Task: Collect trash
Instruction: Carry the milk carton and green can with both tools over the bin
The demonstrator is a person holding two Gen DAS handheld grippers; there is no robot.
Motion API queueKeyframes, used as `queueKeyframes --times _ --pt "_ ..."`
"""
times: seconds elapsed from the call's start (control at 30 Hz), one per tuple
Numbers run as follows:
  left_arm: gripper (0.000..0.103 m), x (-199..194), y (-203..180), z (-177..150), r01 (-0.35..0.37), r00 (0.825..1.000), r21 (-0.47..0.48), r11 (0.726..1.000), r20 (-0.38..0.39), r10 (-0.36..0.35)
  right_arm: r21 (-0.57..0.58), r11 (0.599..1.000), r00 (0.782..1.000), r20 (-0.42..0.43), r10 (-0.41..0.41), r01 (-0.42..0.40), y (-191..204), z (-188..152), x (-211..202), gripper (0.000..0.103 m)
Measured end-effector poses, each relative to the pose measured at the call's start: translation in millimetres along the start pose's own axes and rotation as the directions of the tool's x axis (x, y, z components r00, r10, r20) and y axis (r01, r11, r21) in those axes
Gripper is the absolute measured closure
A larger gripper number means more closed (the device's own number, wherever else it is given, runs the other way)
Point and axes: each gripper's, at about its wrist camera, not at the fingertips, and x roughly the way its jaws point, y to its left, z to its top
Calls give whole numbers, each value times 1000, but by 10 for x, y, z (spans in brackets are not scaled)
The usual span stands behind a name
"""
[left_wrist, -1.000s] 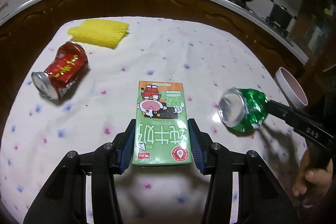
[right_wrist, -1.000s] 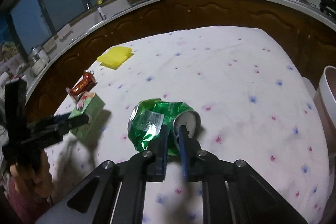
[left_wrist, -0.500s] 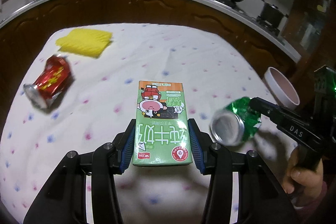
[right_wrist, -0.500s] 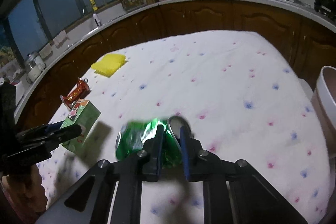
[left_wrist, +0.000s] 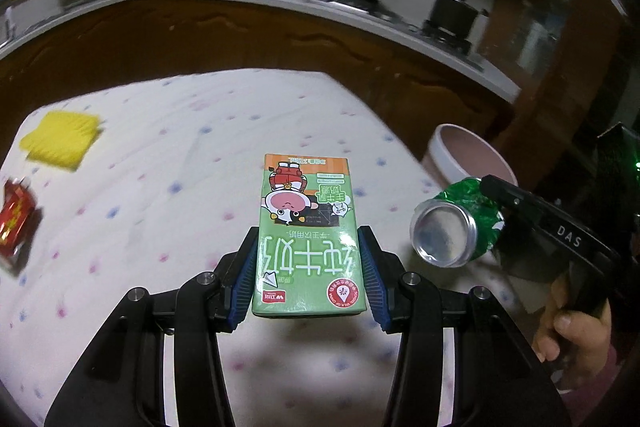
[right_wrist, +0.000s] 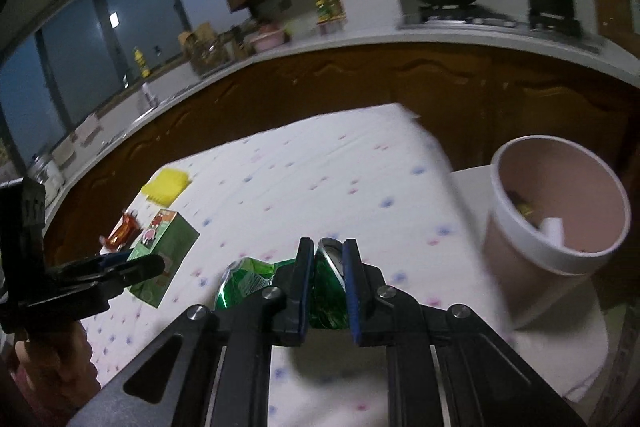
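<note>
At the far left of the left wrist view the crushed red can (left_wrist: 14, 223) lies on the dotted tablecloth (left_wrist: 192, 155), cut off by the picture's edge and smeared by blur, so its print cannot be read; just beyond it the yellow foam pad (left_wrist: 60, 143) is blurred too. In the middle the left gripper (left_wrist: 308, 267) has its blue pads pressed against both long sides of the green milk carton (left_wrist: 308, 239), which is lifted clear of the cloth; the carton's near end hides the gap between the fingers. To the right, the crushed green can (left_wrist: 456, 223) hangs in the air, its round end facing the camera, pinched in the right gripper (right_wrist: 326, 279), whose narrow jaws clamp the can's crumpled body; most of the can is hidden behind the fingers in the right wrist view. A hand (left_wrist: 568, 323) on that gripper's handle is partly cut off at the lower right. Farther right the white bin (right_wrist: 560, 219) stands just off the table's edge, with some scraps inside that are too dim to name. Compared with a second ago, both held items have been carried rightward and upward, the red can and pad have slid toward the left edge, and the bin now shows much more fully.
</note>
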Motion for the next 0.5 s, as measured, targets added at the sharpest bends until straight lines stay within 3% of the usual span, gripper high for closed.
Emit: queueKeyframes --times 0.5 --pt "57 289 -993 346 99 995 147 984 6 -101 116 987 988 89 -124 114 -862 182 -490 88"
